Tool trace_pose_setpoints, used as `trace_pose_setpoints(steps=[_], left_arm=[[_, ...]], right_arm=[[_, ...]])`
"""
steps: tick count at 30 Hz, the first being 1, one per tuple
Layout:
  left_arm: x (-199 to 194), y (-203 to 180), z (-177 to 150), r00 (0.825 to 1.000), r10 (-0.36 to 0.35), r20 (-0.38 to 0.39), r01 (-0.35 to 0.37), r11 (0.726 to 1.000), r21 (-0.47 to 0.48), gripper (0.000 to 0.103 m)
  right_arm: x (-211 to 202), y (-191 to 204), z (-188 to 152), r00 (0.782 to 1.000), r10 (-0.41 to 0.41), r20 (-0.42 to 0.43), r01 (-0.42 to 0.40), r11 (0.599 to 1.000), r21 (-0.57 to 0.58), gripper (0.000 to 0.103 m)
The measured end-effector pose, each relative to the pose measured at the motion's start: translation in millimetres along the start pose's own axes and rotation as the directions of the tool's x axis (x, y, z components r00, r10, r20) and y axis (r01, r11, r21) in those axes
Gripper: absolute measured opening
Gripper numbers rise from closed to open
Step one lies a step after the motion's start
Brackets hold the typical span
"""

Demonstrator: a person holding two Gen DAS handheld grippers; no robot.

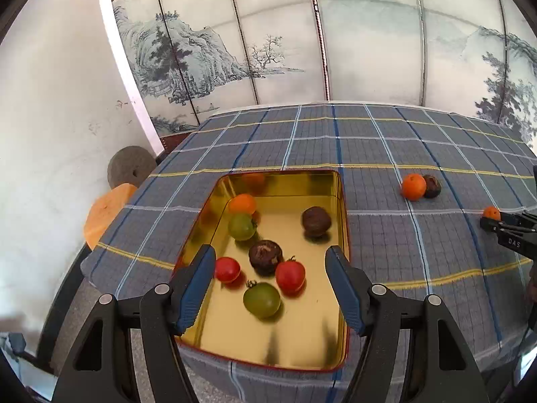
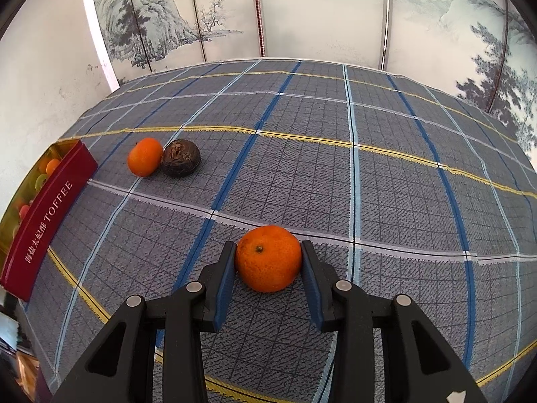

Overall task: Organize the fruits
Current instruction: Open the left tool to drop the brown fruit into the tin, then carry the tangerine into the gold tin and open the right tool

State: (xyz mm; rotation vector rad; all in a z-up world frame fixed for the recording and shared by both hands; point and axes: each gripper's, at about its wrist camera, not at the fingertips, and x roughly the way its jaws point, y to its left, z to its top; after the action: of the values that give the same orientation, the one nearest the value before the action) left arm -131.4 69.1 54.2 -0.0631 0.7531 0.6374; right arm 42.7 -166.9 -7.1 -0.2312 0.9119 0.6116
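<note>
Right wrist view gives me the pebbly-skinned mandarin (image 2: 268, 258) sitting on the plaid tablecloth (image 2: 335, 184), my right gripper (image 2: 268, 262) closed in on it with both blue ribbed pads touching its sides. Farther left, a second mandarin (image 2: 144, 157) touches a wrinkled dark passion fruit (image 2: 181, 158), with bare woven cloth all around them. Beyond those stands the red toffee tin (image 2: 50, 215). Over its glossy gold interior (image 1: 302, 319) my left gripper (image 1: 270, 275) hangs spread wide, holding nothing, above red tomatoes (image 1: 290, 276), green ones (image 1: 261, 300) and dark fruit (image 1: 265, 257); the tin's near rim lies at the table's front edge.
</note>
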Motion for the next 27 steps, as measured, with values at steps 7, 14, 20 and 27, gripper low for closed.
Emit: trace_pose_setpoints(steps=[7,14,20,27], left_arm=[[-8.0,10.9,-8.8,1.0,0.003,0.0,-0.003,1.0,-0.018,0.068],[-5.6,19.9,-17.7,1.0,0.007,-0.018,-0.007,0.999,-0.036,0.068],[-2.8,27.8,-25.1,0.999,0.017,-0.029,-0.019,0.999,-0.046,0.068],[-0.4,41.7,-34.7,0.999,0.038,-0.039,-0.04,0.997,-0.061,0.068]], right_arm=[[-8.6,7.8,-5.5,0.999,0.039,-0.016,-0.038,0.999,0.026,0.035],[-27.9,46.8,-9.9,0.993,0.116,-0.009,-0.116,0.993,-0.019,0.035],[-52.4,108.0,1.9,0.975,0.222,0.014,-0.218,0.967,-0.133,0.035],[-68.7,178.6,14.4,0.953,0.303,0.007,-0.29,0.916,-0.276,0.035]])
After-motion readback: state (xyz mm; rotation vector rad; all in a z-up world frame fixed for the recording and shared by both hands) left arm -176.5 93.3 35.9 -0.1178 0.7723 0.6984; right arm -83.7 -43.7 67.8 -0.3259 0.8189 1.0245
